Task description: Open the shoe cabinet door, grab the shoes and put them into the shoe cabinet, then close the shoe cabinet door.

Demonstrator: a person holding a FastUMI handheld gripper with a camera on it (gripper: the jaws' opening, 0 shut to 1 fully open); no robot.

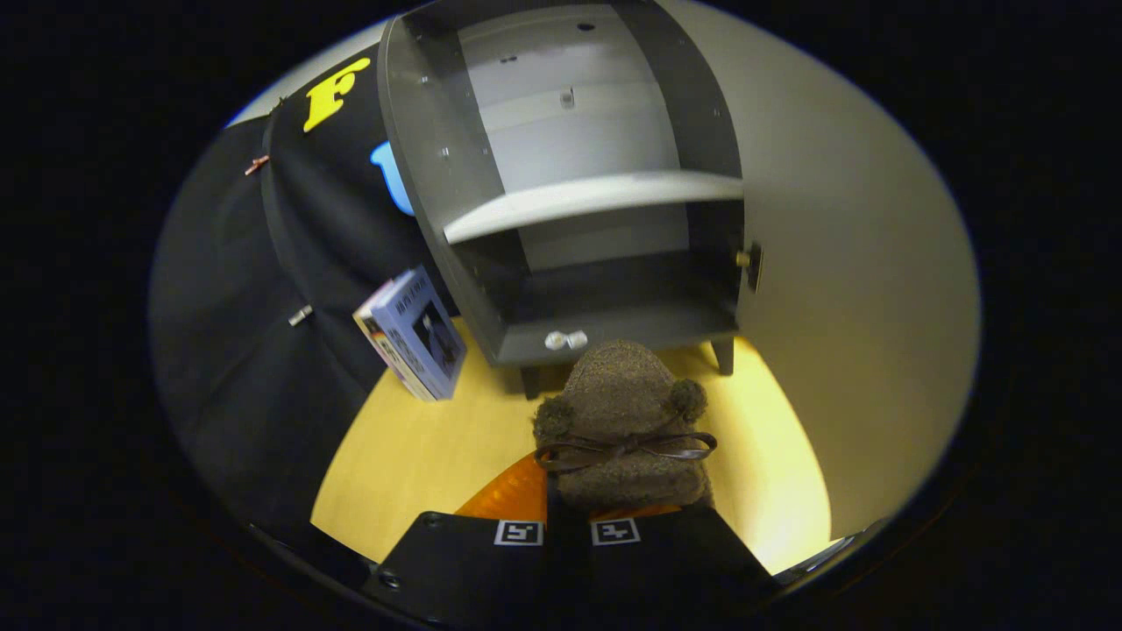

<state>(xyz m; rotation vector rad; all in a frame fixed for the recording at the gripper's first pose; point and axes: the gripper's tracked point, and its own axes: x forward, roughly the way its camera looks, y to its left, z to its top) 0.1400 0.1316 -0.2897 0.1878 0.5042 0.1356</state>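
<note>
In the gripper view, we are looking forward along the gripper (565,526), whose two fingers are drawn nearly together with only a narrow gap showing. Rising from that gap and extending just ahead of the fingers is a brown, fuzzy fabric shoe with pom-poms and a dark ribbon bow (624,421). We are judging that both fingers are pressing on its heel end and carrying it, toe forward.

Beyond the shoe's toe, the dark grey shoe cabinet with pale shelves (491,219) is standing open on short legs, on a yellow wooden floor (421,456). Its pale door (841,280) is swung wide to the right of the fingers. The lower compartment, beneath the single pale shelf (596,197), is lying straight ahead. To the left of the fingers, a blue and white box (416,337) is leaning just beside the cabinet. Something orange (508,495) is showing under the shoe, near the fingers; we cannot tell what it is.

We are placing the task at the loading step: door open, shoe in hand, not yet inside.

Risks noted:
- The toe is sitting level with the cabinet's bottom front edge and could be catching on it if not raised.
- The soft fabric may be slipping under a narrow hold.
</note>
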